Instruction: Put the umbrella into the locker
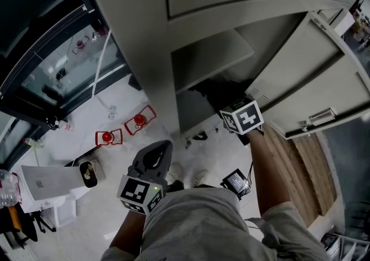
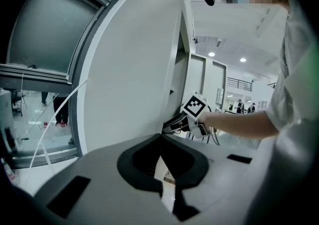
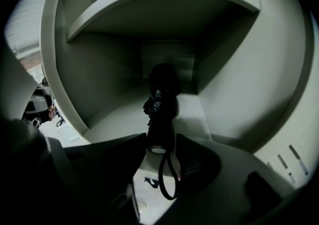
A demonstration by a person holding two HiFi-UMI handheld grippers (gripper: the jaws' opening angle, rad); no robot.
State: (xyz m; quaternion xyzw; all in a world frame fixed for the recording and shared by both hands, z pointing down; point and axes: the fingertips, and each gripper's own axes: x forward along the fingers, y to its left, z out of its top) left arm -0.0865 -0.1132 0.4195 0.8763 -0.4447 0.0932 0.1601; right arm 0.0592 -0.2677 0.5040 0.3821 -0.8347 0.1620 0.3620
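The right gripper [image 3: 160, 139] pinches the folded black umbrella [image 3: 160, 112] by its handle inside the open grey metal locker [image 3: 224, 89]. The left gripper [image 2: 160, 138] hangs alongside, its jaws pressed together on nothing.

head view looks steeply down, all views share locker [image 1: 144, 51]

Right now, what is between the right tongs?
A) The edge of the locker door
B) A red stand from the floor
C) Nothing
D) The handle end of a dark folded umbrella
D: in the right gripper view the right tongs are closed on the handle end of the umbrella, whose strap hangs below and whose body points into the locker.
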